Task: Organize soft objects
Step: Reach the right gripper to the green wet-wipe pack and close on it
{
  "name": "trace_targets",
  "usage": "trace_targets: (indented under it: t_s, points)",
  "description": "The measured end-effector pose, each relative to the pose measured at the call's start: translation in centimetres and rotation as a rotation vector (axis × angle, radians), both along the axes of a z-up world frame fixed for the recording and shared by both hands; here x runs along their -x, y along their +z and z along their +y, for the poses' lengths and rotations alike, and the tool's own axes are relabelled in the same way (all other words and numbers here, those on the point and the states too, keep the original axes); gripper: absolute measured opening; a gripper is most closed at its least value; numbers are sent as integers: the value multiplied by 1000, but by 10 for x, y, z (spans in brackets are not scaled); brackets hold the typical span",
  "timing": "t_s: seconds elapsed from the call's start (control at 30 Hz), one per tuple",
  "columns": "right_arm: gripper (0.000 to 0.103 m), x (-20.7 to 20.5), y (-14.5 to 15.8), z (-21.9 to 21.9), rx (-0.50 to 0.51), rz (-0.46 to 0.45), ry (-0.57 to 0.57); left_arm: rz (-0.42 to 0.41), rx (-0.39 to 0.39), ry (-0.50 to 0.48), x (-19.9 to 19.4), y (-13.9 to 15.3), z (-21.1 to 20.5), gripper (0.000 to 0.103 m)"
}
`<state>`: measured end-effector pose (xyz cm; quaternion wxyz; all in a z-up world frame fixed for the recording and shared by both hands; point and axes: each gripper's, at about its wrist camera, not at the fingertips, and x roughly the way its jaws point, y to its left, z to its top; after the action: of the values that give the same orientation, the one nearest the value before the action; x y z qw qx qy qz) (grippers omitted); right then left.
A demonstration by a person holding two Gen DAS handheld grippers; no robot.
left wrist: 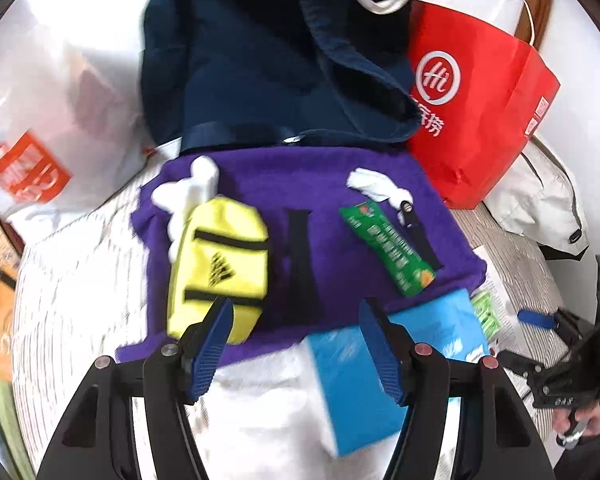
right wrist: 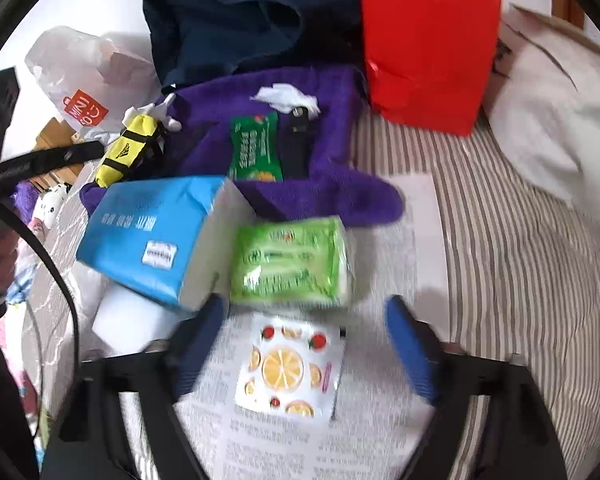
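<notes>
Left hand-held gripper (left wrist: pixel 296 308): jaws apart, nothing between them, above purple towel (left wrist: pixel 260 172) on striped bed (left wrist: pixel 60 280). On towel: yellow pouch (left wrist: pixel 220 264), green packet (left wrist: pixel 388 248), white tissue wad (left wrist: pixel 370 184). Blue tissue pack (left wrist: pixel 352 380) at towel's near edge, under right finger. Right hand-held gripper (right wrist: pixel 306 308): jaws apart, empty, just short of green wipes pack (right wrist: pixel 292 264), over fruit-print sachet (right wrist: pixel 288 372). Red paper bag (left wrist: pixel 476 112) beside towel.

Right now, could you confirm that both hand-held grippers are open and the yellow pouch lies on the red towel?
Not quite: the towel is purple, not red; the left wrist view shows it. The yellow pouch does lie on it, and both the left hand-held gripper and the right hand-held gripper are open.
</notes>
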<state>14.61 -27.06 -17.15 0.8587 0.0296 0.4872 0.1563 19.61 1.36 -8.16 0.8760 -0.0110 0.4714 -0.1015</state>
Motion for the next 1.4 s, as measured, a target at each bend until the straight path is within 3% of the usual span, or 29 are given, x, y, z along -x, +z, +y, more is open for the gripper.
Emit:
trace_targets:
  t_s: [0.2,0.37,0.67,1.1,1.33,1.4]
  points:
    - [91,-15,-1,13,18,-8,21,10,20,54,23,-2,28,64]
    - [91,-25,-12,22,90,2,7,18,19,83,40,-6,46,65]
    - [92,-39,-28,21,60,35,5,61,44,132,58,-22,71,66]
    - [89,-21,-23,-8,78,19,5,56,52,127,69,-22,72,66]
    - [92,-34,-30,8,97,17,73,55,45,123,74,-20,66,66]
    - [92,-35,-33,16,145,-13,88,55,42,125,76,-20,66,66]
